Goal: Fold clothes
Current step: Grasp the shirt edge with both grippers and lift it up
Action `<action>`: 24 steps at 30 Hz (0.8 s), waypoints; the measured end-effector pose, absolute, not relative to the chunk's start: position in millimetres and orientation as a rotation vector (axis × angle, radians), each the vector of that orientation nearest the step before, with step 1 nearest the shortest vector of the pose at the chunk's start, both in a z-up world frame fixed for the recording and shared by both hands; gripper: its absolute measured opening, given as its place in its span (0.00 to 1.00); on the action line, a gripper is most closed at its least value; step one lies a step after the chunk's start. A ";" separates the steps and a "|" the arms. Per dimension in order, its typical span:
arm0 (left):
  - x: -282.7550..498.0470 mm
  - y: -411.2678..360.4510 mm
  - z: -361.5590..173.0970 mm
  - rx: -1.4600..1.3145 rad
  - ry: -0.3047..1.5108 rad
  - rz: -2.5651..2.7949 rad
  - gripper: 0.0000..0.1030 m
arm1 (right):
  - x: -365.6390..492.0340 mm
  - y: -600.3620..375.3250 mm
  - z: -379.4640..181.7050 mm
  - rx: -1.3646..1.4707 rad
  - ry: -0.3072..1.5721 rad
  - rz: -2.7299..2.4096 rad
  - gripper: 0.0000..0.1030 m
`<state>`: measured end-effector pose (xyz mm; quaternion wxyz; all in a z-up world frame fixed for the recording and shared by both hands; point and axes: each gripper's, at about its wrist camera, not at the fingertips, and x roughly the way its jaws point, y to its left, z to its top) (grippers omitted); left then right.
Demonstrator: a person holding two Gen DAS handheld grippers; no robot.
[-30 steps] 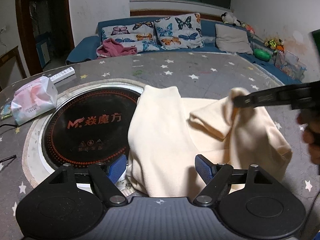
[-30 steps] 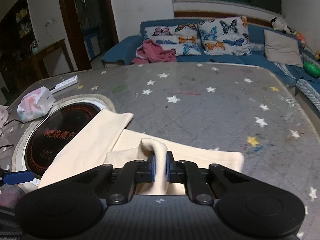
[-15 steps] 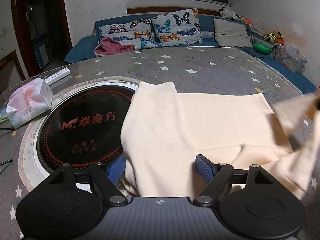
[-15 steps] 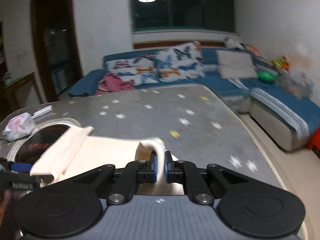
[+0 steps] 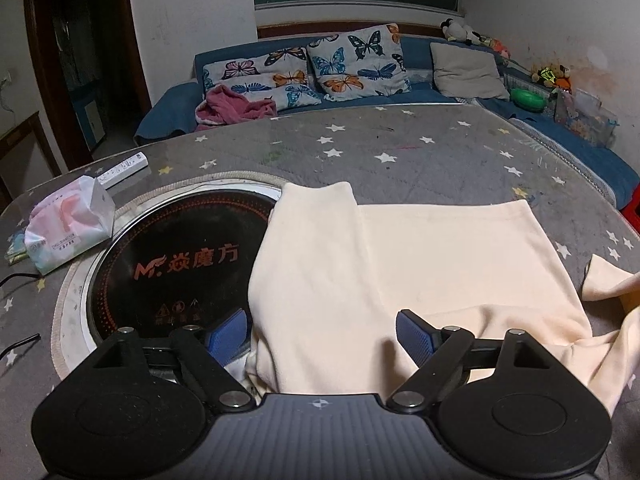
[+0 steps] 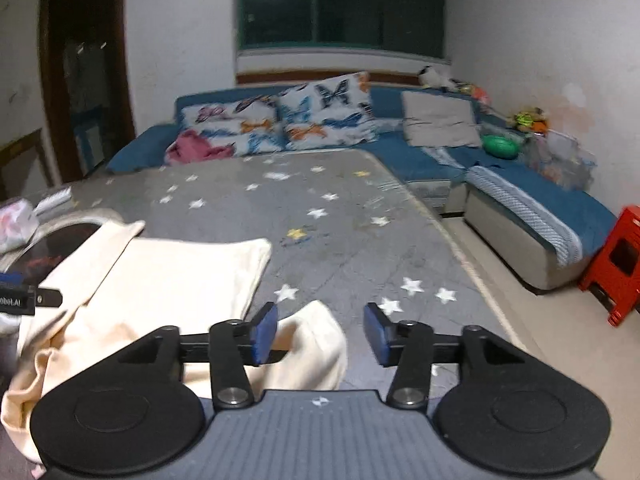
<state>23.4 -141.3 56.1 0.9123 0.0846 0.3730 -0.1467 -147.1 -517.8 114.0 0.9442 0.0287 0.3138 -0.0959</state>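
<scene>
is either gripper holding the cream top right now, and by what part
Neither. The right gripper is open, with the cream top's loose sleeve lying by its left finger, unclamped. The left gripper is open too, hovering over the folded body.

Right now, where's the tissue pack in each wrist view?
Left wrist: tissue pack at mid-left, on the table left of the black cooktop.
Right wrist: tissue pack cut off at the far left edge, blurred.
Shared landmark: butterfly pillows on the blue sofa.

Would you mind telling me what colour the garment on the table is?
The garment is plain pale cream, clearest in the left wrist view.
</scene>
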 end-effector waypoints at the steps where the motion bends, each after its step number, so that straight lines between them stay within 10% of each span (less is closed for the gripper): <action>1: 19.9 -143.5 57.0 0.177 0.765 -0.316 0.82 | -143.3 -515.7 110.1 0.041 0.661 -0.184 0.56; 24: -73.1 -219.8 29.0 0.368 0.754 -0.701 0.82 | -210.8 -584.3 76.4 0.308 0.629 -0.506 0.77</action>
